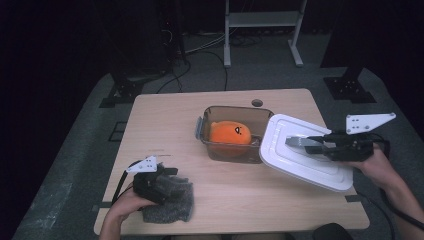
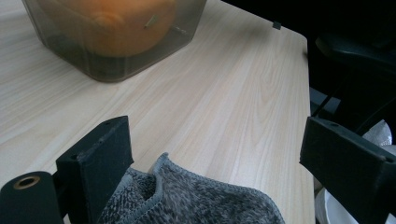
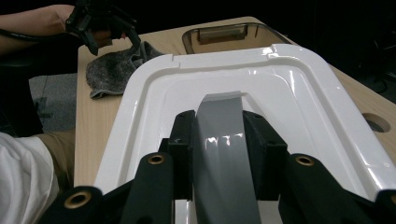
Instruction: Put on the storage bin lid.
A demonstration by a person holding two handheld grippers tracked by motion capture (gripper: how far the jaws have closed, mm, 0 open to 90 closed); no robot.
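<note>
- My right tongs [image 3: 218,140] are clamped on the grey handle [image 3: 219,135] of the white lid [image 1: 305,150]; both jaws press its sides, closed nearly as far as they go.
- The lid hangs from that grip, tilted, off the table [image 1: 165,120]. Its left edge is just beside the right rim of the box [image 1: 235,114], not yet over the opening.
- My left tongs [image 1: 167,172] stand open at the near left of the table. The jaws are wide apart, and they hold nothing.
- A grey cloth [image 2: 196,200] lies under and between those jaws, flat on the wood. I cannot tell whether the jaw tips touch it.
- The box sits at the middle of the table, clear-walled and open on top, well apart from the cloth.
- An orange plush [image 1: 230,134] lies inside the box, so I judge the filling done.
- As I read it, I am about halfway through closing: the lid is picked up and brought alongside.
- Left to do: level the lid, centre it over the rim, lower it and press it home, then let go of the handle.
- The cloth looks untouched by this step; whether it has a part in the job I cannot say.
</note>
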